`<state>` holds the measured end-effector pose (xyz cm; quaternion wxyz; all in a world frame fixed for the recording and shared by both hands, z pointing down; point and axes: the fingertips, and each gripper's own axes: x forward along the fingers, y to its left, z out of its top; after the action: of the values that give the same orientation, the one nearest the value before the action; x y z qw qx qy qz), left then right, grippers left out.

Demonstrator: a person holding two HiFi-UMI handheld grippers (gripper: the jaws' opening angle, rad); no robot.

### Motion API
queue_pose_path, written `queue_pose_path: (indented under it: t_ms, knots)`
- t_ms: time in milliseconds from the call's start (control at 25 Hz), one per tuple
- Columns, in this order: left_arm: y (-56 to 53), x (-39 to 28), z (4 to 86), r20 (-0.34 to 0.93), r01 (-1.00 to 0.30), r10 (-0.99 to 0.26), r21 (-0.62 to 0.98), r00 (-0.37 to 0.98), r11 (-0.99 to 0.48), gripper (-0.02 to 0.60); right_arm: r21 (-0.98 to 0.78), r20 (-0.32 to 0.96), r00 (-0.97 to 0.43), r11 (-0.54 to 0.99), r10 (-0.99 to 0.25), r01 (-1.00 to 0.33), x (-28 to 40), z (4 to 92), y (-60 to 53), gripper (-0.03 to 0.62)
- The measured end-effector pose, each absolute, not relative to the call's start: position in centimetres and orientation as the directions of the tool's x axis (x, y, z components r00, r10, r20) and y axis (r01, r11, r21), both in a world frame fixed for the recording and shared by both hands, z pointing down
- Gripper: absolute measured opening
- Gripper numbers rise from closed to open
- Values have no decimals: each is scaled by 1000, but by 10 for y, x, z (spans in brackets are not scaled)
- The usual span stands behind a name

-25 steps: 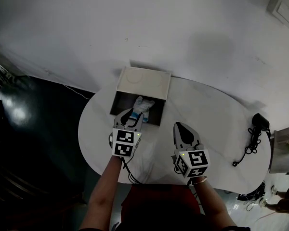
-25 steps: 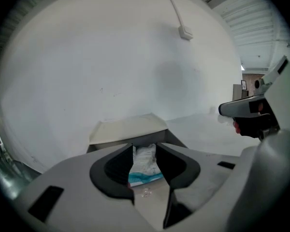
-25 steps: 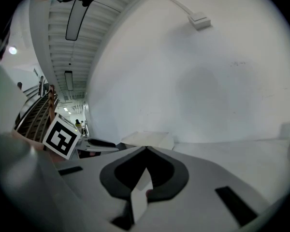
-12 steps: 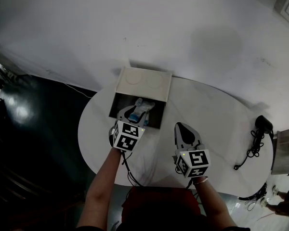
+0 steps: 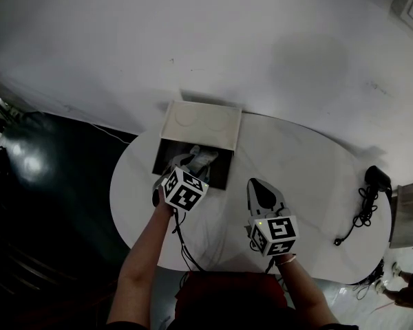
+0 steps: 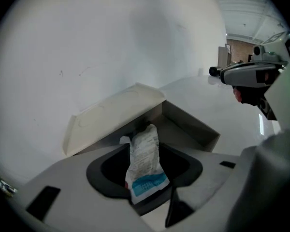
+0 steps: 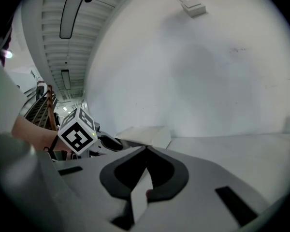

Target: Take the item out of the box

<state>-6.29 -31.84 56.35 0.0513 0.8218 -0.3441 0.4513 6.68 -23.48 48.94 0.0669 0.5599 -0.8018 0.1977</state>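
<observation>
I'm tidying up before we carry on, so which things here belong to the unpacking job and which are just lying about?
Job in hand: box, packet standing inside it.
Lying about: black cable, black gadget beside it.

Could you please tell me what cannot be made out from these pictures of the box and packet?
Packet print: blurred and too small, left gripper view.
Box: its floor lies in deep shadow, head view; other contents cannot be told.
Black corded device: too small to identify, head view.
</observation>
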Motion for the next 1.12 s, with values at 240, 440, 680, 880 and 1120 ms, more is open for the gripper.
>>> queue_pose_path:
  t_ms: [240, 440, 680, 880, 1120]
  knots:
    - [-322, -62, 572, 799, -586, -493, -228, 344, -778, 187, -248, 333, -367, 295, -868, -923, 67, 493, -238, 14]
    - [-322, -62, 580, 821, -565, -466, -225, 329, -794, 187, -251, 342, -369, 294, -864, -922, 68, 498, -241, 14]
    - [-323, -59, 588, 853, -522, -414, -207, 317, -827, 186, -251, 349, -368, 293, -862, -923, 68, 502, -243, 14]
    - [-323, -58, 594, 881, -507, -360, -170, 306, -845, 184, -257, 356, -366, 287, -860, -923, 69, 504, -244, 14]
    - [-322, -55, 598, 890, -512, -320, -119, 324, -851, 152, -257, 361, -365, 284, -858, -924, 71, 507, -246, 14]
